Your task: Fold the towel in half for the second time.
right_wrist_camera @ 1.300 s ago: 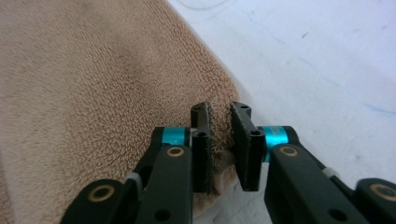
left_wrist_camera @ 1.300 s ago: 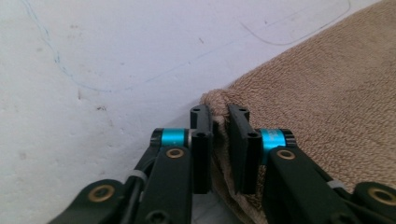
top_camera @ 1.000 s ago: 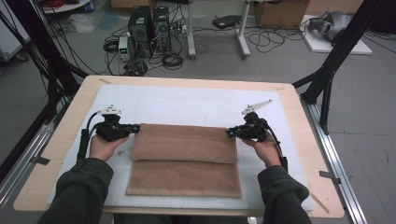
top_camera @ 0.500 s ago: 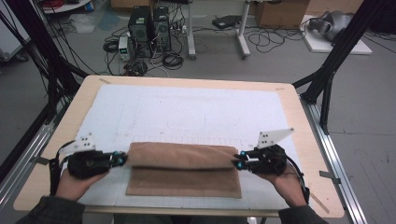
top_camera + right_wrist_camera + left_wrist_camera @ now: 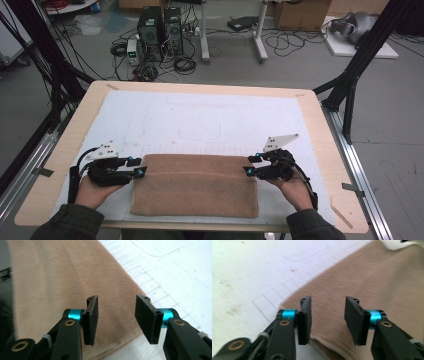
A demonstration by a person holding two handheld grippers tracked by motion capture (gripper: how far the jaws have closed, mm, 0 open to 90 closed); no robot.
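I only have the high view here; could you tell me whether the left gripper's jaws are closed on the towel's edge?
Observer: No, the left gripper stands open, nothing between its pads, above the brown towel.
Operator: Thank you. And the right one?
Observer: The right gripper is open too, its pads apart over the towel's corner.
Operator: Does the towel's near left edge lie flat?
Observer: In the left gripper view it shows two stacked layers there, so it is folded; that view is blurred.
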